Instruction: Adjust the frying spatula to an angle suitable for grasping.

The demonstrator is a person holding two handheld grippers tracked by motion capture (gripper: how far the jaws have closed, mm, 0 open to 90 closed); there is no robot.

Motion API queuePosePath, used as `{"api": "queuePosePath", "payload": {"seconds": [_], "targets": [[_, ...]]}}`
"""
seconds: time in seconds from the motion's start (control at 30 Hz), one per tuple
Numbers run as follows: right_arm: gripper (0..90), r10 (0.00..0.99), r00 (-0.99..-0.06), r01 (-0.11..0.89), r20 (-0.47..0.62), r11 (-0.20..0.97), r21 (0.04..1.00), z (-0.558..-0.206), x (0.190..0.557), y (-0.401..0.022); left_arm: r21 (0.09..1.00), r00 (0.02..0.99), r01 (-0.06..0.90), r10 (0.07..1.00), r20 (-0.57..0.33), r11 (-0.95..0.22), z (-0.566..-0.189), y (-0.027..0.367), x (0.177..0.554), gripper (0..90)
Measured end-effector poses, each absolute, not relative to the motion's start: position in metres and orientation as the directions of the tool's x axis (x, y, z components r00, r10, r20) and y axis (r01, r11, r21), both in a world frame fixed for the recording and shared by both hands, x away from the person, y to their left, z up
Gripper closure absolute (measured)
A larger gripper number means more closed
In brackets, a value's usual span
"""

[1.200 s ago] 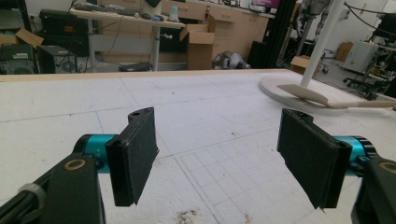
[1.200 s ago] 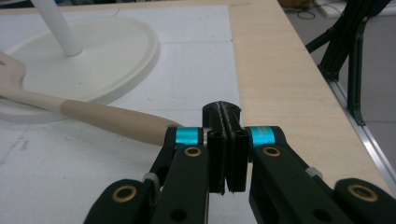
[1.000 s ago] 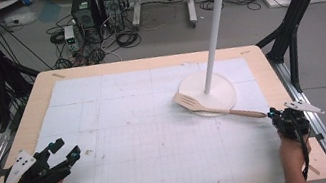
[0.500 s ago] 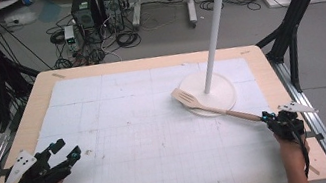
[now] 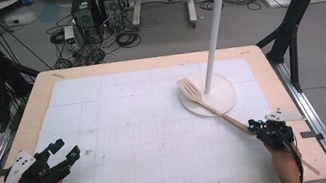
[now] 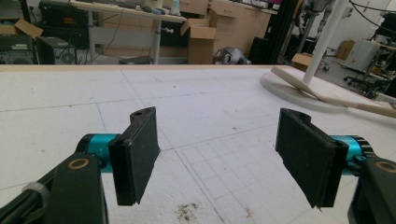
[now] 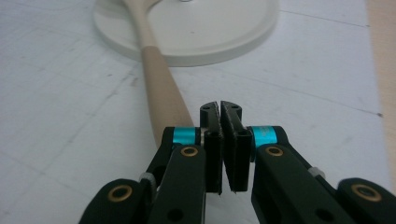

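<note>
A wooden slotted spatula [image 5: 194,93] lies with its head on the round base of a white hook stand [image 5: 213,38]; its handle runs down-right to my right gripper [image 5: 257,124]. In the right gripper view, that gripper [image 7: 220,109] is shut, pads pressed together with nothing between them. The spatula handle [image 7: 161,88] passes just left of the pads and under the left finger. My left gripper [image 5: 66,146] rests at the table's front left, open. In the left gripper view its pads [image 6: 135,154] stand wide apart over bare mat, with the stand [image 6: 294,91] and spatula [image 6: 322,91] far off.
A white gridded mat [image 5: 132,127] covers the wooden table [image 5: 39,93]. The stand's base plate [image 5: 226,103] sits right of centre. Beyond the far edge are computers, cables and black frame legs on the floor.
My right gripper has moved left along the front edge. The spatula has swung with it: the handle end has gone left and nearer me, the head a little further onto the base. The left gripper stayed put.
</note>
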State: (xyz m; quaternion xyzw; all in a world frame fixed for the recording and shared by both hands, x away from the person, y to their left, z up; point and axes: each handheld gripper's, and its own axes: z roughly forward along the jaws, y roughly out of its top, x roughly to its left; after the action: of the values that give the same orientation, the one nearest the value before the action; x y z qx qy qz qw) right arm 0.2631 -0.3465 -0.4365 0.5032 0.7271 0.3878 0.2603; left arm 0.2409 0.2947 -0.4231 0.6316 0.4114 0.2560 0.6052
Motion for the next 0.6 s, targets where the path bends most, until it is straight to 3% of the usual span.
{"api": "queuePosePath", "payload": {"seconds": [0.2, 0.23, 0.33, 0.37, 0.4, 0.43, 0.47, 0.5, 0.6], "targets": [[86.3, 0.912, -0.410, 0.526, 0.017, 0.221, 0.821, -0.435, 0.260, -0.331, 0.974, 0.524, 0.211, 0.832, -0.179, 0.077, -0.423, 0.297, 0.241, 30.6], [79.3, 0.914, -0.405, 0.519, 0.024, 0.208, 0.829, -0.433, 0.259, -0.330, 0.974, 0.522, 0.212, 0.833, -0.181, 0.079, -0.423, 0.298, 0.241, 30.6], [72.9, 0.915, -0.401, 0.511, 0.039, 0.188, 0.839, -0.430, 0.259, -0.330, 0.974, 0.521, 0.212, 0.834, -0.180, 0.078, -0.423, 0.298, 0.241, 30.6], [58.3, 0.917, -0.394, 0.498, 0.058, 0.159, 0.853, -0.426, 0.261, -0.328, 0.974, 0.521, 0.215, 0.834, -0.181, 0.077, -0.424, 0.298, 0.242, 30.6], [58.3, 0.917, -0.394, 0.498, 0.058, 0.159, 0.853, -0.426, 0.261, -0.328, 0.974, 0.521, 0.215, 0.834, -0.181, 0.077, -0.424, 0.298, 0.242, 30.7], [49.0, 0.914, -0.397, 0.487, 0.079, 0.137, 0.863, -0.422, 0.265, -0.324, 0.973, 0.522, 0.217, 0.834, -0.180, 0.074, -0.424, 0.297, 0.242, 30.7], [49.0, 0.914, -0.397, 0.487, 0.079, 0.137, 0.863, -0.422, 0.265, -0.324, 0.973, 0.522, 0.217, 0.834, -0.180, 0.074, -0.424, 0.297, 0.242, 30.7], [41.7, 0.907, -0.415, 0.487, 0.067, 0.159, 0.859, -0.419, 0.273, -0.317, 0.974, 0.522, 0.216, 0.834, -0.179, 0.074, -0.424, 0.297, 0.242, 30.8], [35.1, 0.888, -0.457, 0.508, 0.044, 0.220, 0.833, -0.415, 0.289, -0.307, 0.973, 0.520, 0.216, 0.835, -0.181, 0.076, -0.424, 0.298, 0.241, 30.8]]}}
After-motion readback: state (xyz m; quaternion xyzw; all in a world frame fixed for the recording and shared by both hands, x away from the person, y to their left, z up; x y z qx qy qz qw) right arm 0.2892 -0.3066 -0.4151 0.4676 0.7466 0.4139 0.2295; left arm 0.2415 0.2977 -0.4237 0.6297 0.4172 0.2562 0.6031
